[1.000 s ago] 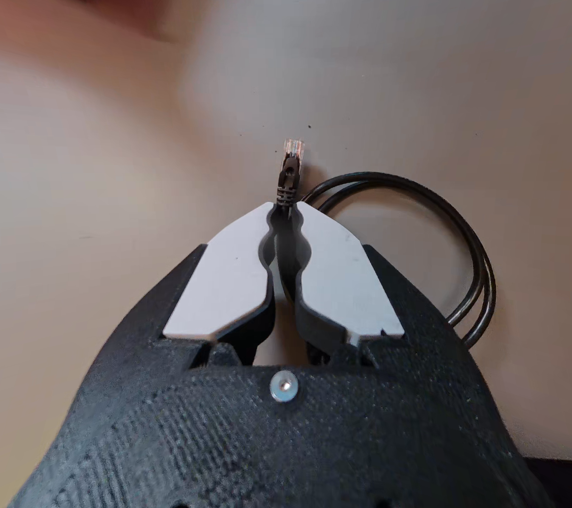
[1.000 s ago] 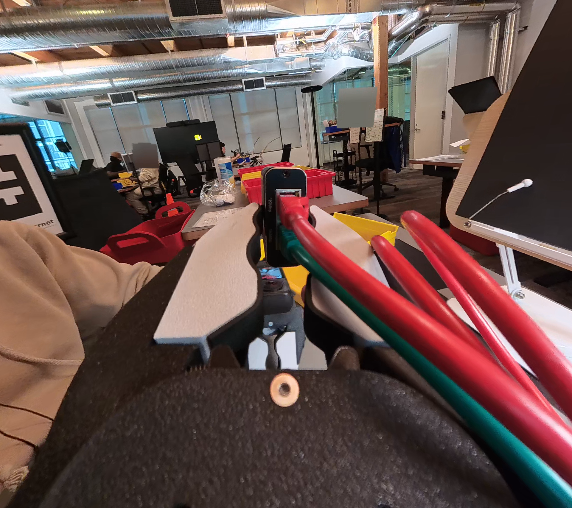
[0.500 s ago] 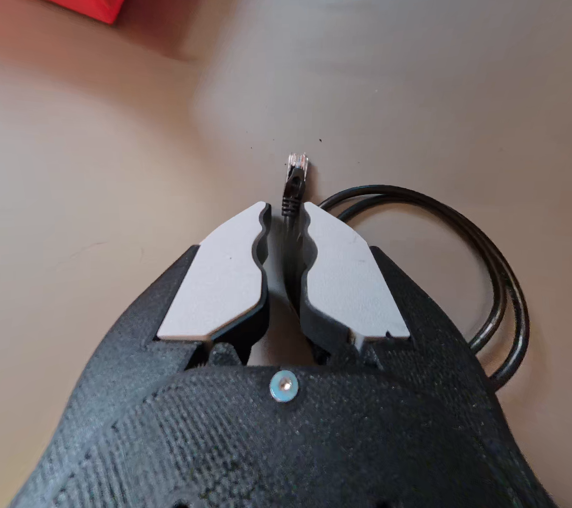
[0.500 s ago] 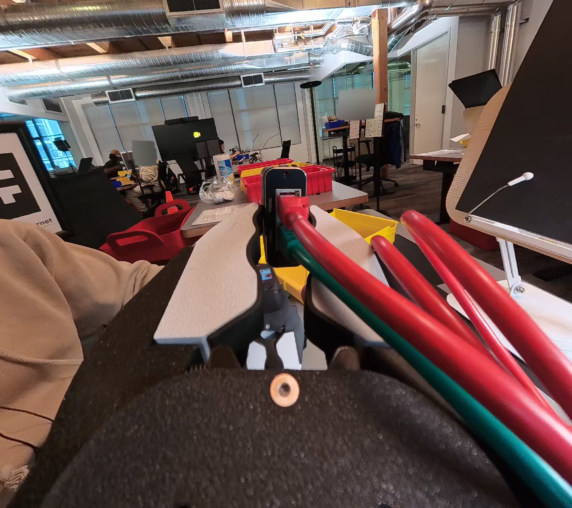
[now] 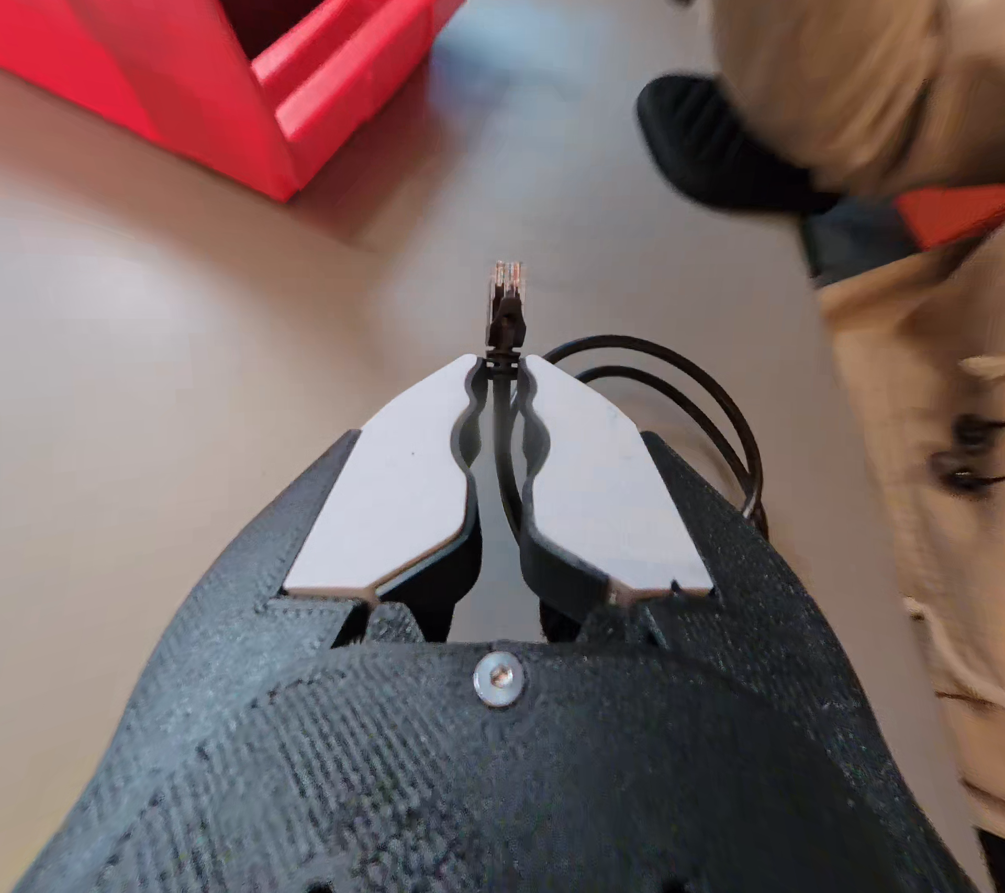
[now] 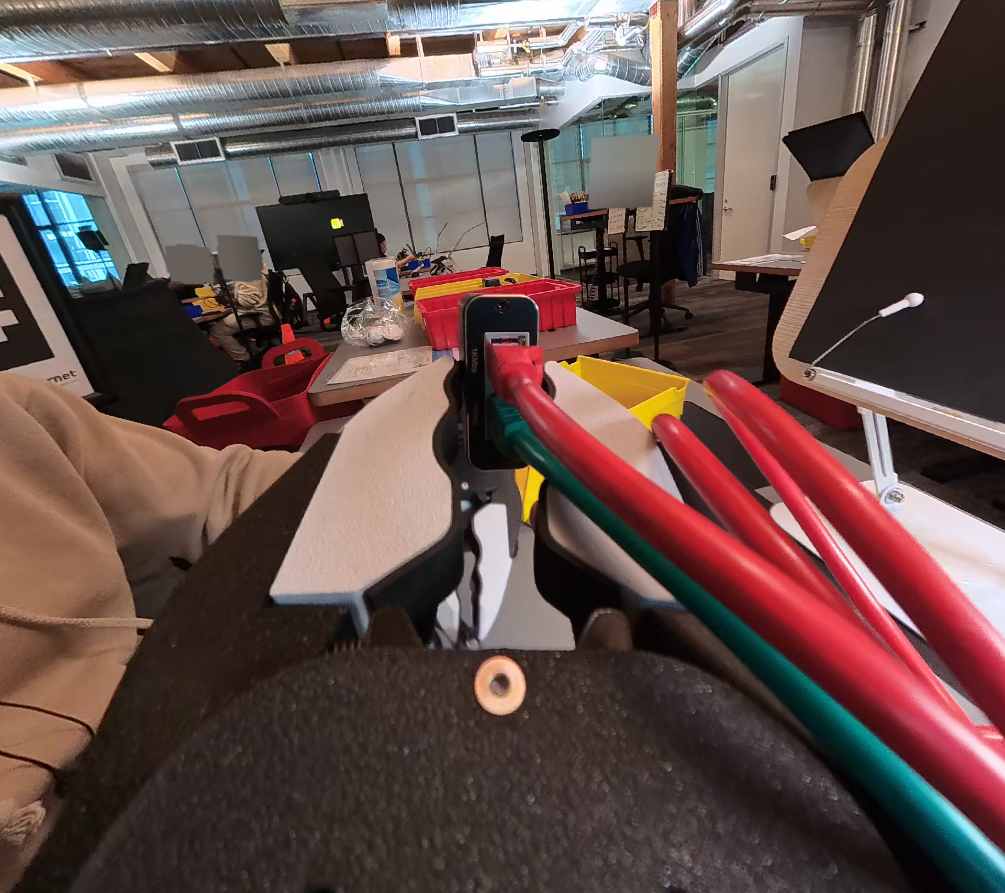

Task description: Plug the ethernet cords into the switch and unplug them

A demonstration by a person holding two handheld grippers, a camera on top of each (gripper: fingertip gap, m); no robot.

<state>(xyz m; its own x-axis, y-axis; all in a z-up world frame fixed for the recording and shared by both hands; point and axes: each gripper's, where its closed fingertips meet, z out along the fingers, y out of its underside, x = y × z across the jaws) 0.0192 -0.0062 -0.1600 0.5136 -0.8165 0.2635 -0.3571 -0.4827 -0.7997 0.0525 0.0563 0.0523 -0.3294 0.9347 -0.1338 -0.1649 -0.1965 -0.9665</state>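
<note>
My left gripper is shut on a black ethernet cord just behind its clear plug. The plug sticks out forward past the fingertips, above the beige table. The cord loops off to the right. My right gripper is shut on a small black switch and holds it upright in the air. A red cord and a green cord are plugged into the switch's face and run back to the lower right.
A red bin stands on the table at the upper left. A person's beige sleeve and a black gripper part fill the upper right of the left wrist view. A black board on a stand is to the right. My right fingertips sit around 20 centimeters from my left ones.
My left gripper opened around the black cord half a second ago and has shut on it again behind the plug. It has lifted and tilted, so the red bin and sleeve show. The right gripper stayed put.
</note>
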